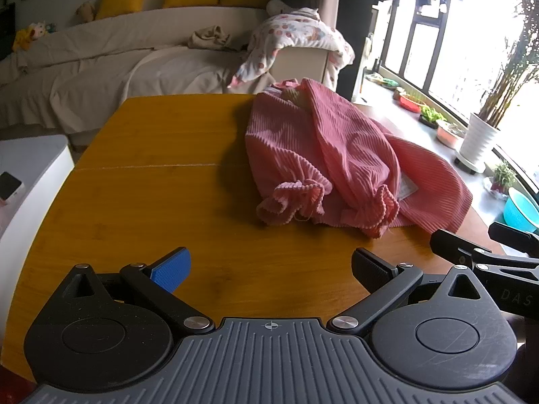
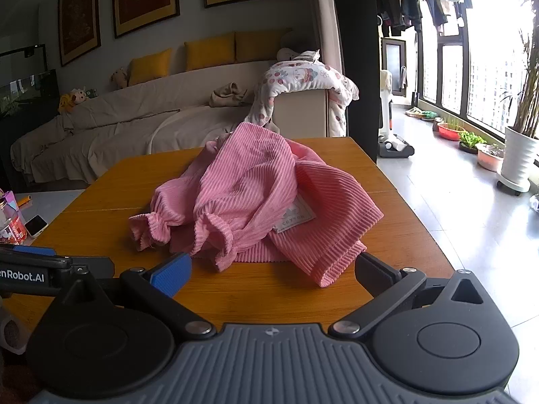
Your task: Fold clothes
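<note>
A pink ribbed garment (image 1: pixel 337 161) lies crumpled on the wooden table (image 1: pixel 151 185), with gathered cuffs toward me and a white label showing. In the right wrist view the garment (image 2: pixel 256 202) sits just beyond the fingers. My left gripper (image 1: pixel 269 269) is open and empty, over bare table to the left of the garment. My right gripper (image 2: pixel 273 272) is open and empty, close to the garment's near hem. The right gripper's side shows in the left wrist view (image 1: pixel 485 252); the left gripper's side shows in the right wrist view (image 2: pixel 50 266).
A beige sofa (image 2: pixel 118 124) with yellow cushions stands behind the table, a floral blanket (image 2: pixel 303 77) draped on its arm. A phone (image 2: pixel 35 225) and a bottle (image 2: pixel 10 222) lie on a low grey surface at left. Plant pots (image 2: pixel 515 155) and bowls line the window at right.
</note>
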